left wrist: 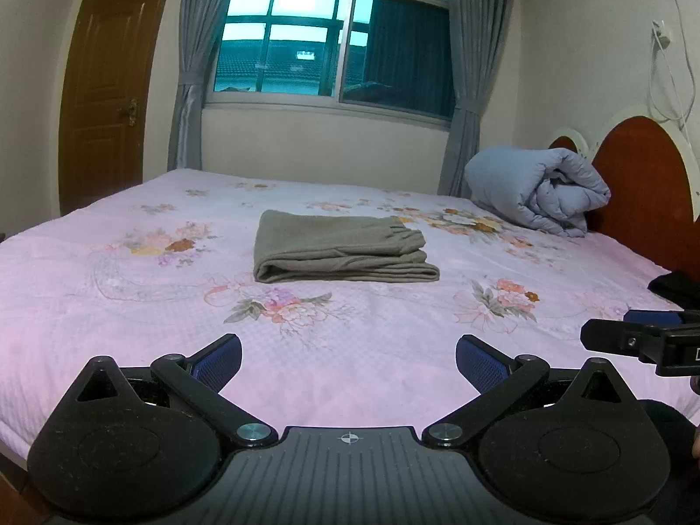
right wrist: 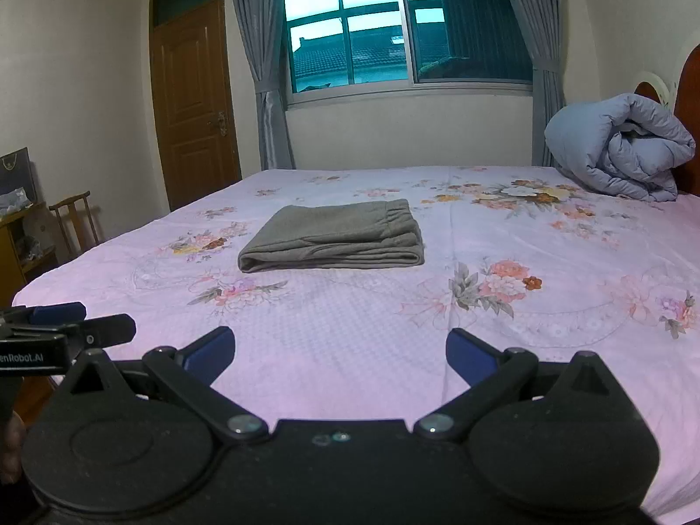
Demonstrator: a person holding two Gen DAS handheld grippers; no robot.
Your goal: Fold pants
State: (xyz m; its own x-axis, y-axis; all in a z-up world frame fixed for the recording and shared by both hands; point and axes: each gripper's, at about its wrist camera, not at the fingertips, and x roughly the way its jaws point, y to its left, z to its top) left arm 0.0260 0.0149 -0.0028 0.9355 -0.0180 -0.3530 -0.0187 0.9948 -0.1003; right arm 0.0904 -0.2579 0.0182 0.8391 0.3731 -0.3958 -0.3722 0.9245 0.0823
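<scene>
Grey pants (left wrist: 341, 247) lie folded into a compact rectangle in the middle of the bed, waistband to the right; they also show in the right wrist view (right wrist: 337, 236). My left gripper (left wrist: 348, 361) is open and empty, held above the near part of the bed, well short of the pants. My right gripper (right wrist: 340, 352) is open and empty too, beside the left one. The right gripper shows at the right edge of the left wrist view (left wrist: 634, 334), and the left gripper at the left edge of the right wrist view (right wrist: 65, 323).
The bed has a pink floral sheet (left wrist: 131, 306). A rolled blue-grey duvet (left wrist: 538, 190) lies by the red headboard (left wrist: 647, 188). A dark item (left wrist: 676, 286) lies at the bed's right edge. A wooden chair (right wrist: 76, 223) and cabinet stand left of the bed.
</scene>
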